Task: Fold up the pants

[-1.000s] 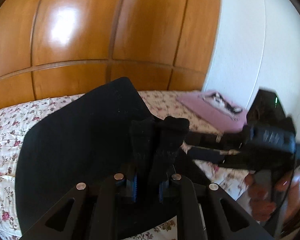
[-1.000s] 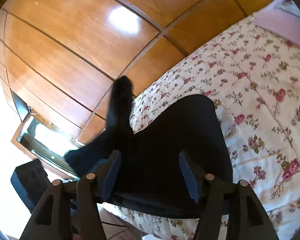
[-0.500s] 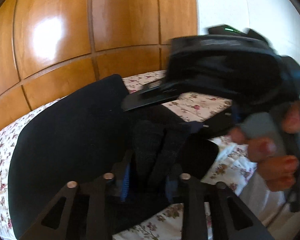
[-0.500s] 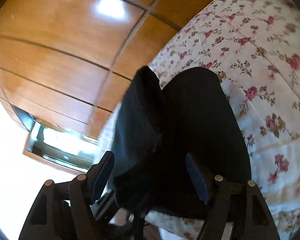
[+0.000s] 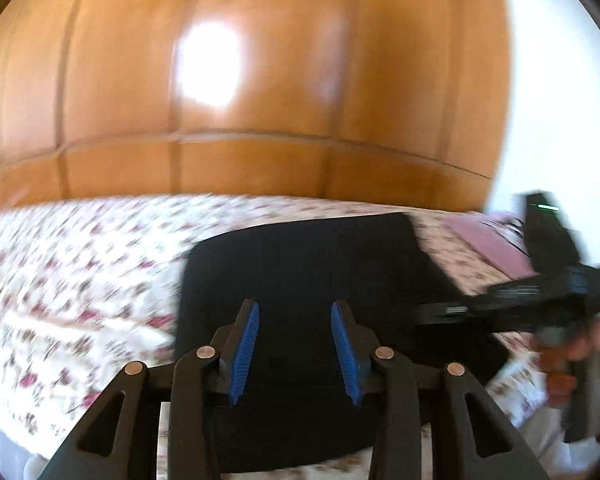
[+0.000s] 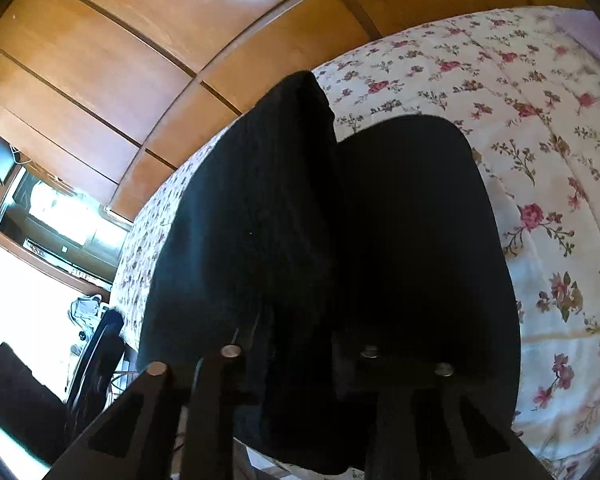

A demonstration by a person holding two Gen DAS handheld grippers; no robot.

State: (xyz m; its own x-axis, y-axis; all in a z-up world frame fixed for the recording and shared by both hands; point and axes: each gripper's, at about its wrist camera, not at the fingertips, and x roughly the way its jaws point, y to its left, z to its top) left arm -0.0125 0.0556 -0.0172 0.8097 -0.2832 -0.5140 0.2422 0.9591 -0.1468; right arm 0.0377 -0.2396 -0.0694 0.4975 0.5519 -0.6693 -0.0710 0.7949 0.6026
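Note:
Black pants lie folded on the floral bedspread. My left gripper is open and empty, its blue pads apart just above the near edge of the pants. My right gripper shows in the left wrist view at the right, reaching onto the pants. In the right wrist view the pants fill the middle and a raised fold runs up between my right gripper's fingers. The fingertips are hidden by the cloth, which they appear to be shut on.
A wooden wardrobe wall stands behind the bed. A pink cloth lies at the bed's far right by a white wall. A window and dark furniture are at left in the right wrist view.
My left gripper has let go of the pants and opened; it held a bunched fold before. My right gripper, open earlier, now has a fold of the pants between its fingers.

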